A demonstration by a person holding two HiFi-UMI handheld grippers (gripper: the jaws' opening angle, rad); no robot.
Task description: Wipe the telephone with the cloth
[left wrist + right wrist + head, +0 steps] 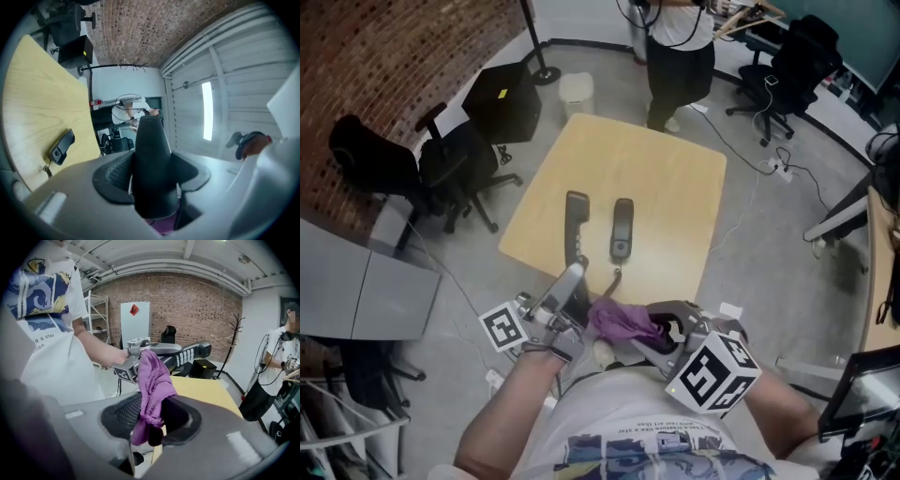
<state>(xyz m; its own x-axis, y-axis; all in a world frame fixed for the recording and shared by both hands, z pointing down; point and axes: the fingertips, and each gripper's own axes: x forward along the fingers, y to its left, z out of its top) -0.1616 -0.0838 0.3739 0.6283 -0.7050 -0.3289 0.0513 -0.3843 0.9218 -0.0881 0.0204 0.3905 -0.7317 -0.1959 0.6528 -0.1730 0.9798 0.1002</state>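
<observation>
Head view: phone and cloth both held

The left gripper (pixel 570 284) is clamped on the black telephone (pixel 577 220), held up over the table (pixel 666 178). The right gripper (pixel 661 330) pinches the purple cloth (pixel 619 322) just beside the telephone's near end. A second handset (pixel 622 230) lies on the table.

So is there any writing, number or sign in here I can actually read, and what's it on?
"e a star": part of a line printed on the person's T-shirt; the line under it is cut off.
Keypad on the handset: digits too small.
The red diamond sign: blurred.
The yellow label on the black box: too small.
</observation>
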